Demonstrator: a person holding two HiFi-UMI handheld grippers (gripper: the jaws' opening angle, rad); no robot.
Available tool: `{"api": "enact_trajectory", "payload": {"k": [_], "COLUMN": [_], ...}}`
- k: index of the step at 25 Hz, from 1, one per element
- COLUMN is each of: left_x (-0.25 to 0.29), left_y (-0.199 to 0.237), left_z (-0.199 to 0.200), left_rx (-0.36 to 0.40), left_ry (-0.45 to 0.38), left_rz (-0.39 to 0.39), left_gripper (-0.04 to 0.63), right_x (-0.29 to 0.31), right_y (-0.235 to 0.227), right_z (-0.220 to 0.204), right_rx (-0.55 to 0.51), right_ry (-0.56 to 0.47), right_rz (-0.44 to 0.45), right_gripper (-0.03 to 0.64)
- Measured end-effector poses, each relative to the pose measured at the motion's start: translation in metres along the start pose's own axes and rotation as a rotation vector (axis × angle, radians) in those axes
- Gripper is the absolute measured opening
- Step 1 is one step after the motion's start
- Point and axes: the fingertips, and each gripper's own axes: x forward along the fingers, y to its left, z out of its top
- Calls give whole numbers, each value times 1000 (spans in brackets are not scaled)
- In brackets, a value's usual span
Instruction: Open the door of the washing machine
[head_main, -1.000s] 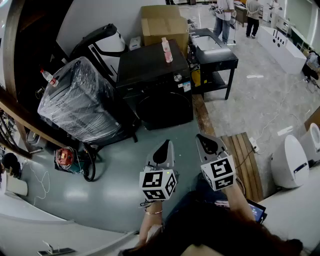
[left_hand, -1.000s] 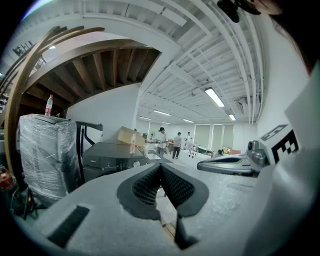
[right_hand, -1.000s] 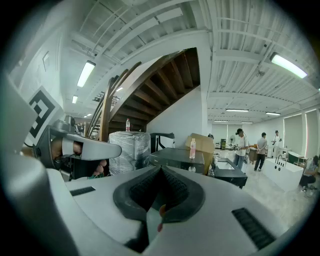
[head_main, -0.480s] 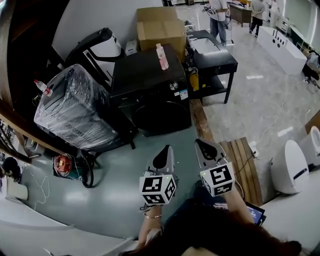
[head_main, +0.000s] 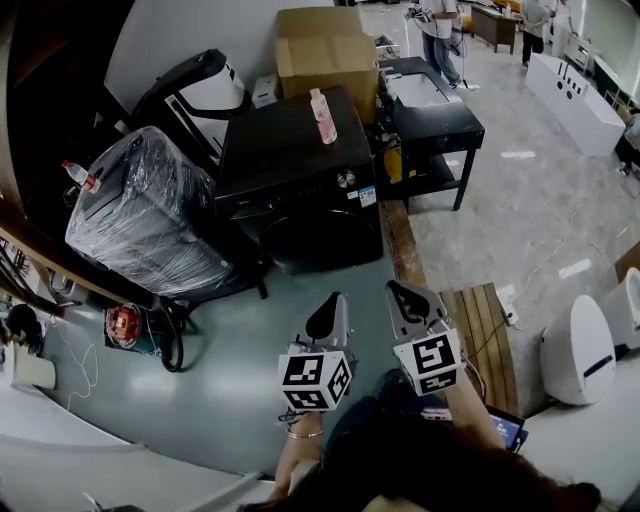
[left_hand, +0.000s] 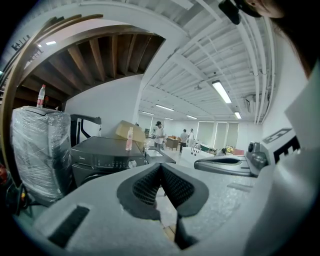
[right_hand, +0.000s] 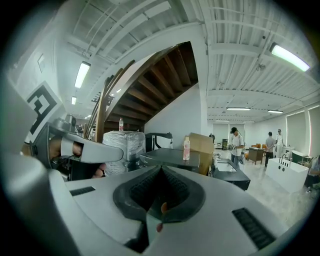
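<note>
Far left: plastic-wrapped appliance (head_main: 150, 215), just beside the left flank of the machine; no working room on that side.

Centre: black washing machine (head_main: 295, 150), backed against the wall, front turned toward the person. Round door (head_main: 318, 238) low on that front, under the control strip and its knob (head_main: 347, 179); shut. Pink bottle (head_main: 322, 117) upright on the lid.

Handling, as judged: door stiff and hinged, held by a latch, so likely to need one firm pull at the rim before swinging freely. Dark glossy face, probably slippery under pads; better taken at a handle recess or the rim edge than on the flat. Hinge side and handle not discernible from here. Machine body heavy and unlikely to slide; bottle light and apt to topple if the cabinet is jolted.

In front of the door: bare floor (head_main: 250, 320), enough open room for a full swing outward.

Left gripper (head_main: 330, 305): jaws closed tip to tip, nothing between; well apart from the door, pointing toward it.

Right gripper (head_main: 400, 292): likewise closed and empty, close beside the left one. To be opened before any hold on the door.

Right of the machine: black table (head_main: 440, 120) just beside its flank, a hard edge for a door hinged on that side. Farther right, wooden planks (head_main: 485, 325) on the floor, a raised edge underfoot.
</note>
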Motion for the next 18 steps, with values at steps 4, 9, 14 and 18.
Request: {"api": "enact_trajectory", "payload": {"k": [4,9,14,18], "left_x": [13,27,49,73], "left_y": [-6,-3,3,16], "left_z": [-2,-3,-5,3], "left_rx": [-3,-5,-2,-1], "left_ry": [6,29,51,54], "left_rz": [13,24,10,-5], "left_gripper": [14,14,14,14], "right_x": [8,23,44,67], "right_y": [-13,-23,-31,-39], "right_z": [-6,-9,-15,-16], "right_rx": [-1,-5,-7,-10], "right_ry": [9,20,29,44], "right_rz": [17,26,37,29], "right_gripper": [0,0,0,0]}}
